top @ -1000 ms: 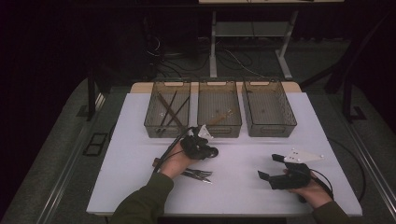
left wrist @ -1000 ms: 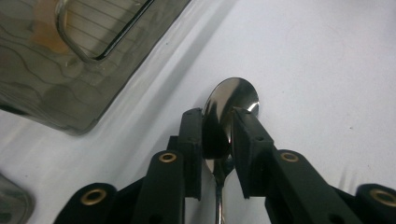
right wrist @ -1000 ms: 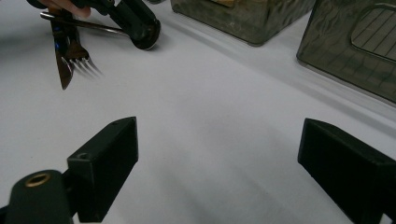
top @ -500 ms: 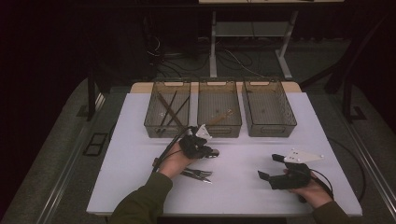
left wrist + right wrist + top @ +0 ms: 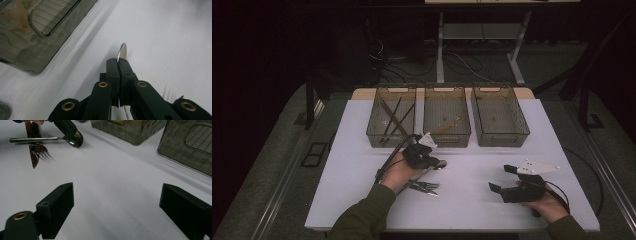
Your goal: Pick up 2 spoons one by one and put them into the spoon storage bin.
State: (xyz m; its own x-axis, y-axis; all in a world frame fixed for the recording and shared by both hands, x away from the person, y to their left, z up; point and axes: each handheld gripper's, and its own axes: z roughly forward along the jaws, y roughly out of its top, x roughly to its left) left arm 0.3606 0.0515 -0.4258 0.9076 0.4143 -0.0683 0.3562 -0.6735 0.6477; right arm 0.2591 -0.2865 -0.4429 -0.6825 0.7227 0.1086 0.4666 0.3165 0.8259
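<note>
Spoon (image 5: 438, 163) lies on the counter (image 5: 472, 200) just in front of the middle bin (image 5: 447, 116), with bare white surface running wide to its right. Left gripper (image 5: 117, 63) has its jaws clamped on the spoon's handle. Right gripper (image 5: 504, 178) sits well right of the spoon, jaws wide apart, holding nothing. Forks (image 5: 41, 151) lie beside the spoon.

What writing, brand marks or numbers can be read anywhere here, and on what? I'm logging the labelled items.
None: no readable text stands on the three bins, the spoon, the fork and knife, the white table, or either hand-held gripper, left or right.
</note>
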